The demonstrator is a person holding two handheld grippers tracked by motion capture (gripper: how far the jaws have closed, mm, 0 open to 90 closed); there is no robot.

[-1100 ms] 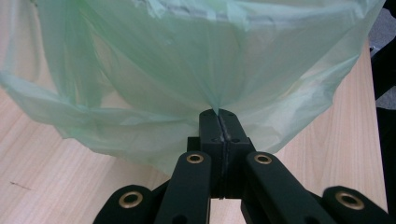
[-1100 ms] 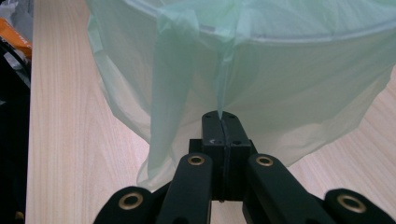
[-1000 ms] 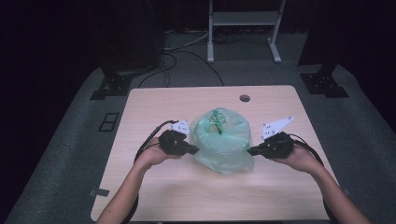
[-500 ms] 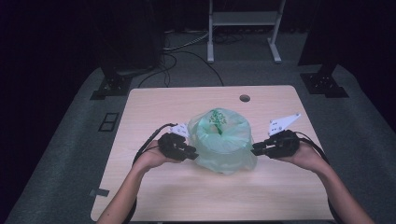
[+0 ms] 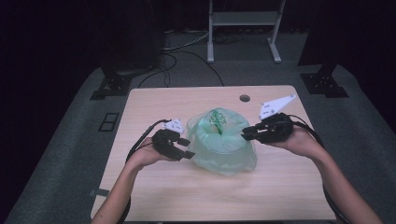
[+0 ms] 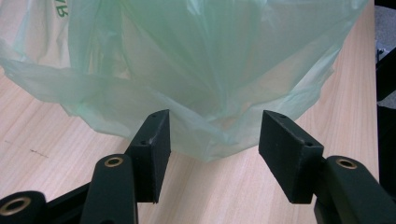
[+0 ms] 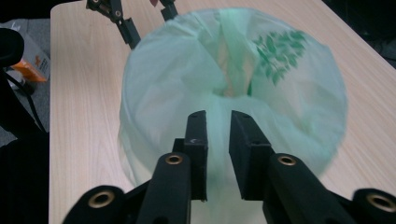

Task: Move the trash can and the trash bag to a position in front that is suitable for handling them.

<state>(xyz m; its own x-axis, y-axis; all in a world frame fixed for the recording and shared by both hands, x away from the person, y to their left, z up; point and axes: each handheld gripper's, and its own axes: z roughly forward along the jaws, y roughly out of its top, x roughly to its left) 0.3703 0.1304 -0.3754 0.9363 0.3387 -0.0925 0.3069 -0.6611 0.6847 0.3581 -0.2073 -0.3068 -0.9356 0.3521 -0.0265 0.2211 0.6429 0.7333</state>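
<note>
A pale green plastic bag (image 5: 222,144) with a green leaf print sits puffed up in the middle of the wooden table (image 5: 163,196). My left gripper (image 5: 187,147) is at its left side, low by the tabletop. Its jaws have just been opening and stand wide, and the bag's bottom fold (image 6: 210,70) lies loose between them, touching neither pad. My right gripper (image 5: 246,135) is raised at the bag's right rim. Its jaws have just been closing to a narrow gap (image 7: 218,119), with green film (image 7: 280,93) showing through it; no pad visibly presses on it.
A round cable hole (image 5: 244,98) is near the table's far edge. Beyond the table stand a white metal frame (image 5: 243,28) and black stand bases (image 5: 112,86) on grey carpet. An orange box (image 7: 30,70) lies on the floor off the table's side.
The left jaws went from shut to wide apart. The right gripper rose to the bag's upper rim, its jaws opening and then narrowing. The bag's top looks fuller.
</note>
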